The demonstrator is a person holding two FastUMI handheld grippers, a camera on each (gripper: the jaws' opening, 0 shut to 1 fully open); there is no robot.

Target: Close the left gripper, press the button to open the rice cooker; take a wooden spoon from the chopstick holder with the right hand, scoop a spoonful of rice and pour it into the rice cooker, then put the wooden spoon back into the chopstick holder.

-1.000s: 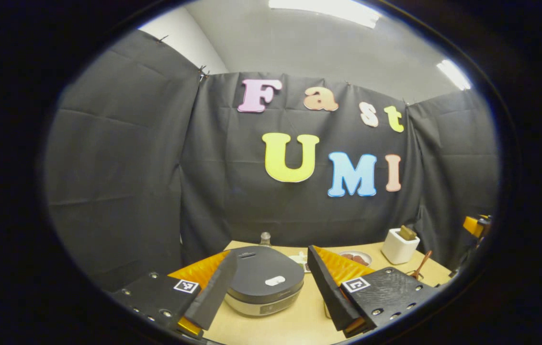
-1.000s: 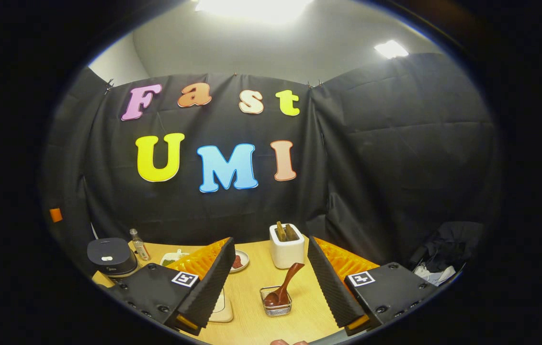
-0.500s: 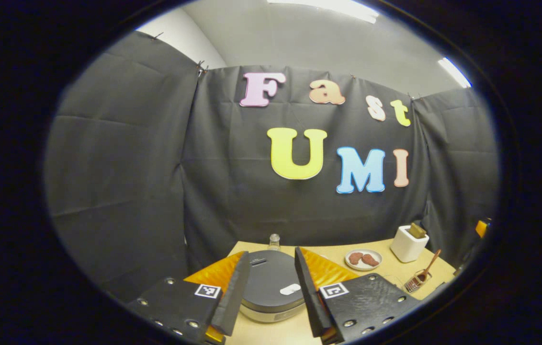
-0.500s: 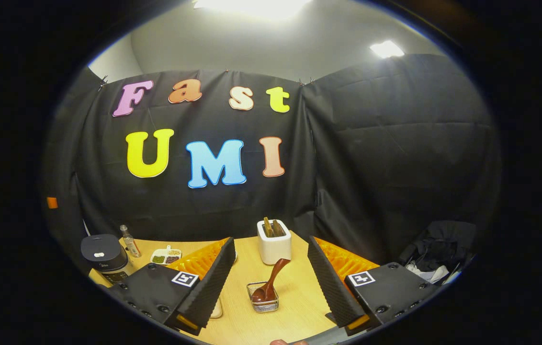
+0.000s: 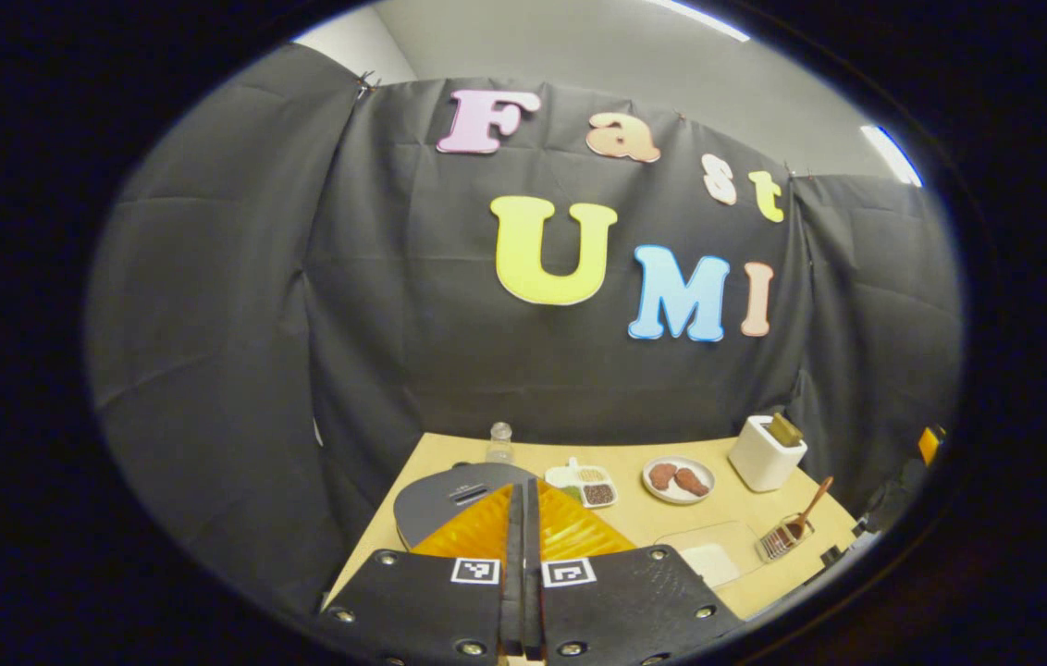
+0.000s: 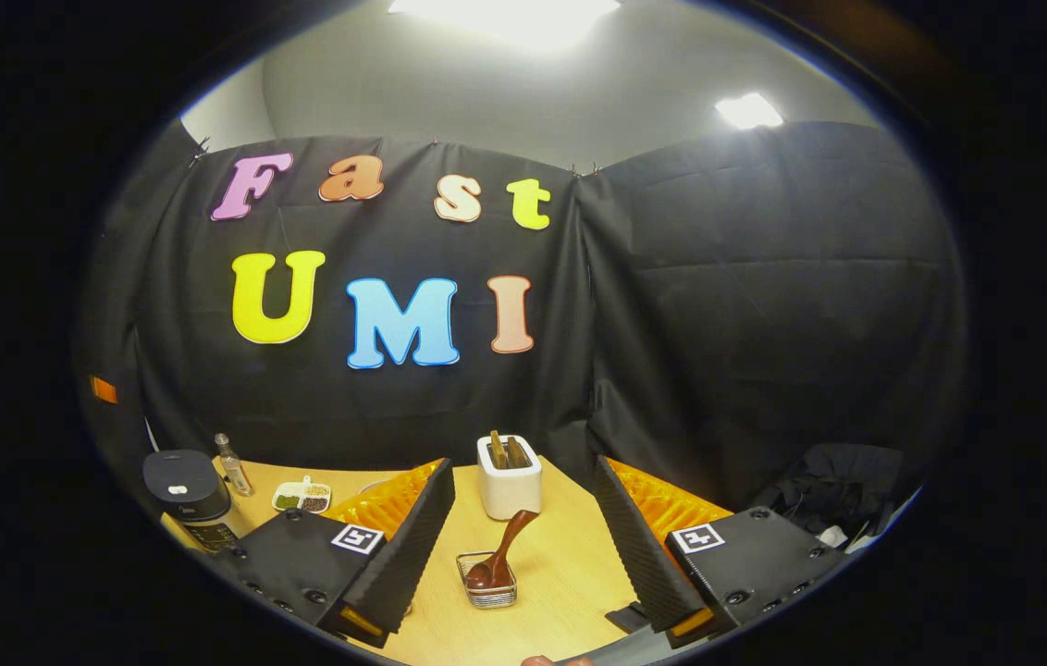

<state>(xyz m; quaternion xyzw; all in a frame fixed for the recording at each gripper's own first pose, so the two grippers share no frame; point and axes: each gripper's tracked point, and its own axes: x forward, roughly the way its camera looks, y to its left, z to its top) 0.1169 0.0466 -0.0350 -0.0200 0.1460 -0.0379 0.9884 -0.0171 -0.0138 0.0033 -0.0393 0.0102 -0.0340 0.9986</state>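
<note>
Left gripper view: left gripper (image 5: 521, 518) pressed fully together, nothing between the fingers, tips poised over the near edge of the dark grey round rice cooker (image 5: 449, 495), lid down. Likely brought together to make one blunt point for the lid button, itself hidden behind the fingers here. Farther along the pale wooden table (image 5: 671, 527): small divided dish of grains (image 5: 586, 486), white plate with two brown pieces (image 5: 679, 479), white square chopstick holder (image 5: 766, 453) at the far right.

Right gripper view: right gripper (image 6: 523, 546) spread wide and empty, held low near the table's front, probably waiting its turn. Between the fingers, a small wire basket (image 6: 486, 578) with a dark brown wooden spoon (image 6: 498, 555) leaning in it; just beyond, the chopstick holder (image 6: 510, 481) with wooden handles standing up. Far left, the cooker's pale lid button (image 6: 177, 489) plainly visible, unlike in the left gripper view.
</note>
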